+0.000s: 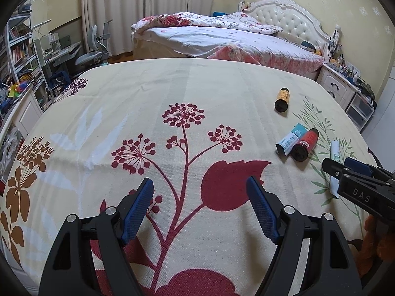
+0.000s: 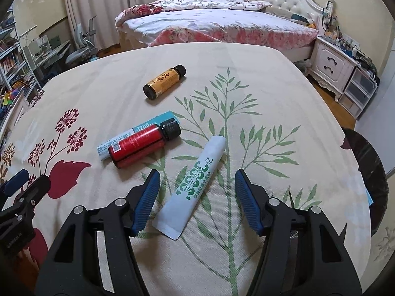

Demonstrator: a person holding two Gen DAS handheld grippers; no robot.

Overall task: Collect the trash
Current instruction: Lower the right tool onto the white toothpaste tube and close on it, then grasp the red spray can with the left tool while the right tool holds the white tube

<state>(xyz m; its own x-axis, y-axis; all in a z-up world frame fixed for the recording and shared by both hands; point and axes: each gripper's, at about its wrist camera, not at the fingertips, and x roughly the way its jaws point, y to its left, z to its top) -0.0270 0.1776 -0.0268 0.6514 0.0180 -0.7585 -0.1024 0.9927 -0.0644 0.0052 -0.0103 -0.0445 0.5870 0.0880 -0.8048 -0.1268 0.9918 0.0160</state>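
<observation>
now my right gripper (image 2: pixel 196 201) hangs released around the white sachet (image 2: pixel 191 188) on the near tabletop (image 2: pixel 284 93). my left gripper (image 1: pixel 200 211) is released, empty. flat foil could slip the pads, i reckon, and the red bottle (image 2: pixel 140 145) just left may roll.

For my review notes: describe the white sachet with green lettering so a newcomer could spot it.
On the floral tablecloth, look between the open right gripper fingers. The white sachet lies flat there, right of the red bottle; it alone is a long white packet with green characters.
</observation>
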